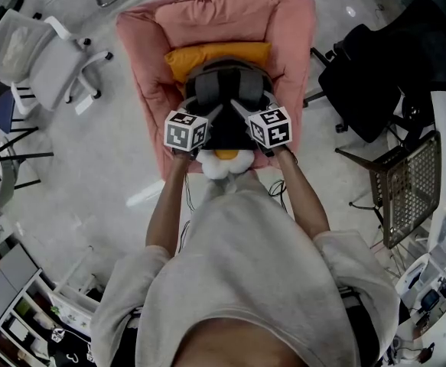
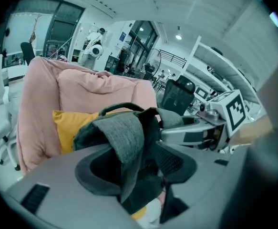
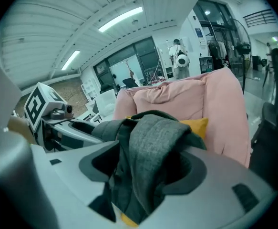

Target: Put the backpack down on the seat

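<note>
**A:** What is seen at the left gripper (image 2: 139,162)?

**B:** Its jaws are spread wide. A grey strap (image 2: 124,133) is draped loosely through the gap, and no pinch on it can be made out. The same is found at the right gripper (image 3: 147,170), where the jaws are set well apart and the other strap (image 3: 154,142) is hung between them unclamped.

**A:** And where is the backpack (image 1: 224,90) found?

**B:** It is placed on the near middle of the pink seat (image 1: 288,29), just in front of a yellow cushion (image 1: 207,54) that is leant against the far backrest. A white fluffy part (image 1: 223,165) is seen at the seat's near edge, between the two grippers.

**A:** Which step is judged to be in hand?

**B:** The release is. The bag appears to be set down and let go. Next, each gripper would need to be drawn back towards the near side and lifted. That way the straps are slid out without being snagged, and the bag is not tugged over the near edge.

**A:** How are the materials described?

**B:** The straps are broad, flat bands of soft, felt-like grey weave, folded over themselves. The backpack's body is rounded, in dark grey and black. The seat is thickly padded in wrinkled pink cloth, with raised sides at left and right. The cushion is plump and smooth. The jaws are hard, smooth grey plastic with dark scooped hollows.
</note>
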Demonstrator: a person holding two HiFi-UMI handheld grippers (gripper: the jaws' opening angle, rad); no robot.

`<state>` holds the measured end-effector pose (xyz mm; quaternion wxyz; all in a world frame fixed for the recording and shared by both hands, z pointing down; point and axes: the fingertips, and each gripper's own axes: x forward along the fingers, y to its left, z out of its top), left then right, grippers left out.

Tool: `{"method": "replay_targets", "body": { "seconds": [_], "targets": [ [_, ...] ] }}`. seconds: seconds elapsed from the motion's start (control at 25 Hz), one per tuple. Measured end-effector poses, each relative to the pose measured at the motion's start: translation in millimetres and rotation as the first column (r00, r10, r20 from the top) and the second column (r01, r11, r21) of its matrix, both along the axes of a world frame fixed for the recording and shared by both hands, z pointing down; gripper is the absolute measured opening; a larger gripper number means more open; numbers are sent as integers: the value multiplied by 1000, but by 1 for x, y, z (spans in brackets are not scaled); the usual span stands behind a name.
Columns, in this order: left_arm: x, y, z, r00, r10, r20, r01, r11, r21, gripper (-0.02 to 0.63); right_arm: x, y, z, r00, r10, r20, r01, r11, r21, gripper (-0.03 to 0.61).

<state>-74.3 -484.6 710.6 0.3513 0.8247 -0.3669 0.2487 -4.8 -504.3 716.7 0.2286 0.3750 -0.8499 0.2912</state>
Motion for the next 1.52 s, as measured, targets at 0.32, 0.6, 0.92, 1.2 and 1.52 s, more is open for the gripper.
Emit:
{"method": "replay_targets", "body": {
  "seconds": [0.32, 0.6, 0.92, 1.2, 1.52],
  "targets": [
    [-20, 30, 4, 999, -47, 23, 47, 999, 2, 241, 11, 27, 2, 997, 31, -67, -28, 999, 42, 350],
    [-32, 55, -10, 996, -77, 34, 75, 996, 37, 241, 24, 55, -10, 995, 60, -85, -54, 996, 70, 347],
    [-39, 85, -37, 993, -113, 28, 109, 988, 112, 241, 29, 89, -42, 994, 74, -79, -63, 989, 135, 316],
    [-33, 101, -67, 994, -109, -7, 109, 979, 170, 182, 31, 109, -74, 994, 89, -59, -75, 978, 196, 233],
    [-28, 108, -104, 996, -88, -31, 93, 965, 246, 61, 32, 119, -106, 994, 100, -51, -83, 962, 258, 103]
  ]
}}
